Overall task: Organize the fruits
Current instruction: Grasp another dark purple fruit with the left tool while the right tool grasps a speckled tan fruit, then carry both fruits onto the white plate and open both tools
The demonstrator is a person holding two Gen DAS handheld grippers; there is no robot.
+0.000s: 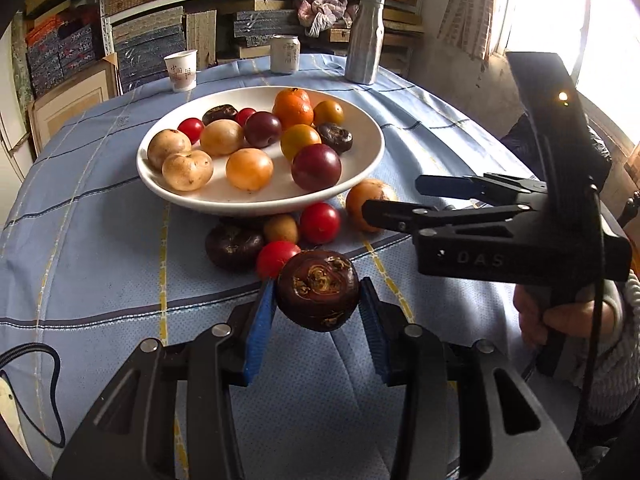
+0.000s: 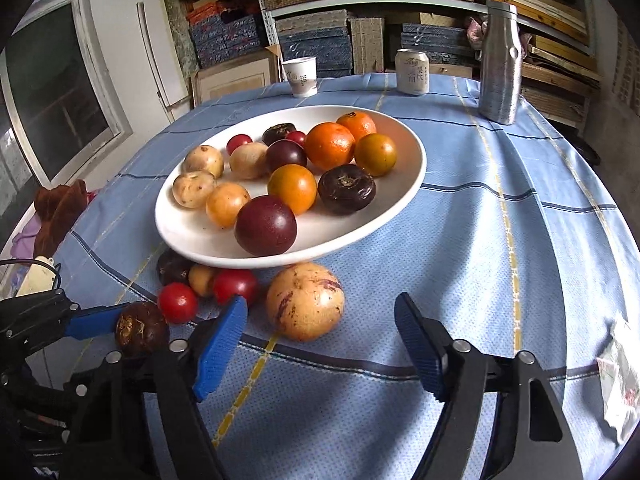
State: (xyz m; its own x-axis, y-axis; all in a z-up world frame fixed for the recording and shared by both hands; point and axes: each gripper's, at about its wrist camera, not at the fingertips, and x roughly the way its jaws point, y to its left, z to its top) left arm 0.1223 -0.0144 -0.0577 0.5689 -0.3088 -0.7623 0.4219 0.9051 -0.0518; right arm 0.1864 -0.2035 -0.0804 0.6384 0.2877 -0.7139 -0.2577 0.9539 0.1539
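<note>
A white plate (image 1: 256, 205) (image 2: 360, 236) holds several fruits: oranges, yellow ones, dark red plums, small tomatoes and dark brown ones. In front of it on the blue cloth lie two red tomatoes (image 1: 320, 222), a small yellow fruit (image 1: 281, 229) and a dark fruit (image 1: 232, 246). My left gripper (image 1: 318, 298) is shut on a dark brown fruit (image 1: 318, 290) (image 2: 141, 334), lifted off the cloth. My right gripper (image 2: 320, 320) (image 1: 394, 198) stands open around a large speckled yellow fruit (image 2: 305, 298) (image 1: 356, 200) on the cloth. Its pads are apart from the fruit.
A paper cup (image 1: 182, 70), a drink can (image 1: 285, 54) and a metal bottle (image 1: 365, 40) stand at the table's far edge. A crumpled wrapper (image 2: 620, 380) lies at the right. A person's hand (image 1: 536, 316) holds the right gripper. Stacked boxes fill shelves behind.
</note>
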